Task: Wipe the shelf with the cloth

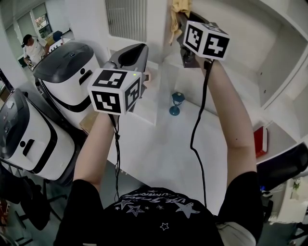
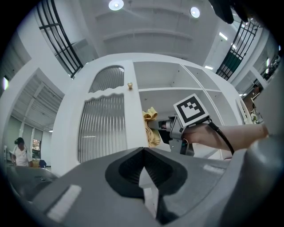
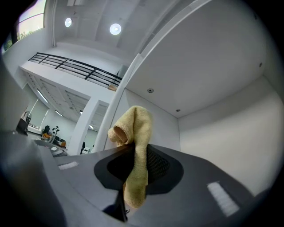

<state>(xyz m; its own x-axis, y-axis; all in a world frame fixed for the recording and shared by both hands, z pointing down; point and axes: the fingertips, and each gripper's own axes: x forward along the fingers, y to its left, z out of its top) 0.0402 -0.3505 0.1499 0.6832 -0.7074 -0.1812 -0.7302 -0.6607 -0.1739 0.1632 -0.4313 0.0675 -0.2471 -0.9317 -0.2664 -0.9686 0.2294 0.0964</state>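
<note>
The yellow cloth (image 3: 135, 155) hangs pinched in my right gripper (image 3: 133, 148), which is shut on it. That gripper is raised into an upper compartment of the white shelf (image 3: 213, 66), with the cloth close to the compartment's left edge. In the head view the cloth (image 1: 180, 6) shows at the top above the right gripper (image 1: 180, 18). My left gripper (image 1: 137, 52) is held lower and to the left, shut with nothing in it. From the left gripper view (image 2: 144, 153) I see the cloth (image 2: 151, 126), the right gripper (image 2: 171, 128) and the shelf (image 2: 177, 77).
A small blue lamp-like object (image 1: 176, 103) stands on a white shelf surface below. Left of the shelf is a ribbed-glass cabinet door (image 2: 102, 128) with a knob. White-and-black machines (image 1: 67, 72) stand at the left, a person (image 1: 30, 48) behind them. A red item (image 1: 260, 141) lies at the right.
</note>
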